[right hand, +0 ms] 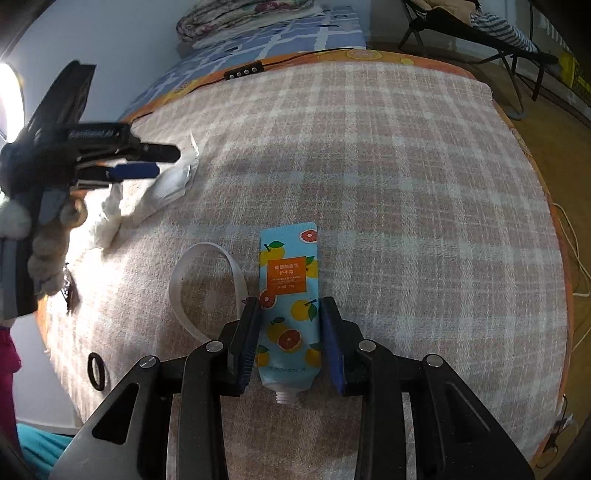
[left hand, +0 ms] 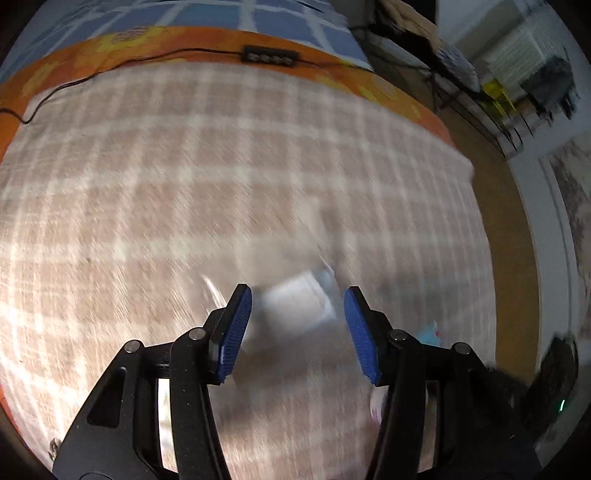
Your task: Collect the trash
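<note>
A light-blue hand cream tube [right hand: 288, 280] printed with oranges lies flat on the checked blanket [right hand: 388, 177], its capless neck toward me. My right gripper [right hand: 290, 302] straddles the tube's lower half, its pads beside the tube's edges, and stands open. A crumpled white wrapper [right hand: 162, 188] lies at the left with my left gripper [right hand: 147, 164] just above it. In the blurred left wrist view my left gripper [left hand: 298, 295] is open, with a white packet [left hand: 295, 306] on the blanket [left hand: 221, 184] below the gap. A white strip loop [right hand: 207, 291] lies left of the tube.
A black ring [right hand: 95, 370] lies near the blanket's front left. A black controller with a cable [right hand: 243, 72] sits at the far edge. Folded bedding [right hand: 243, 14] and a folding chair [right hand: 480, 29] stand beyond. The wooden floor [left hand: 491, 206] drops off to the right. A fuzzy sleeve [right hand: 44, 251] holds the left gripper.
</note>
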